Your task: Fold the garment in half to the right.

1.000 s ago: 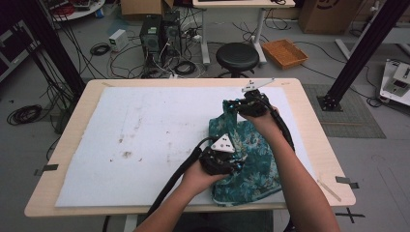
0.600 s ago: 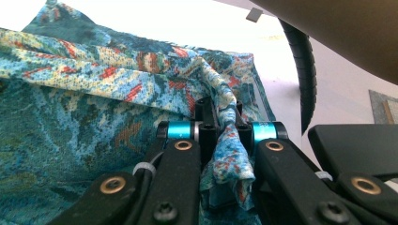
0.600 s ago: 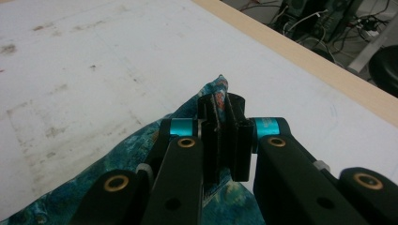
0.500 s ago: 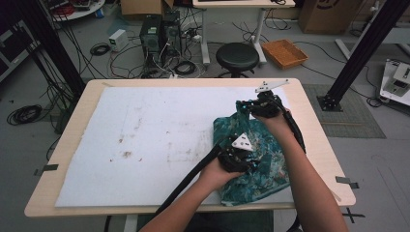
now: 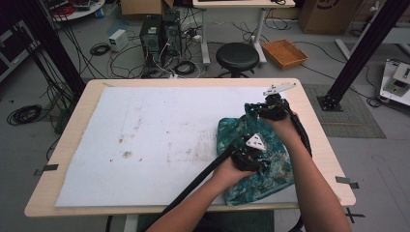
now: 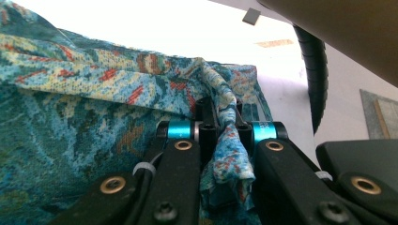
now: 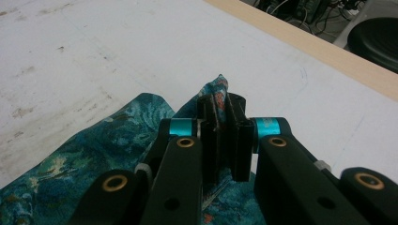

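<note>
Gripping one patterned cloth point(image 5: 270, 159), two grippers, left gripper point(image 6: 224, 126), right gripper point(image 7: 224, 117)

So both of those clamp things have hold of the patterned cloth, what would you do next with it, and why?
Probably lift both a little and draw them apart, to spread the cloth. The left gripper is shut on a bunched fold, and the right gripper is shut on an edge at the far side. The teal patterned cloth lies crumpled near the table's right edge, with bare white mat to its left.

Left of the bunched cloth point(image 5: 256, 159), the white mat point(image 5: 145, 140) lies open.
</note>
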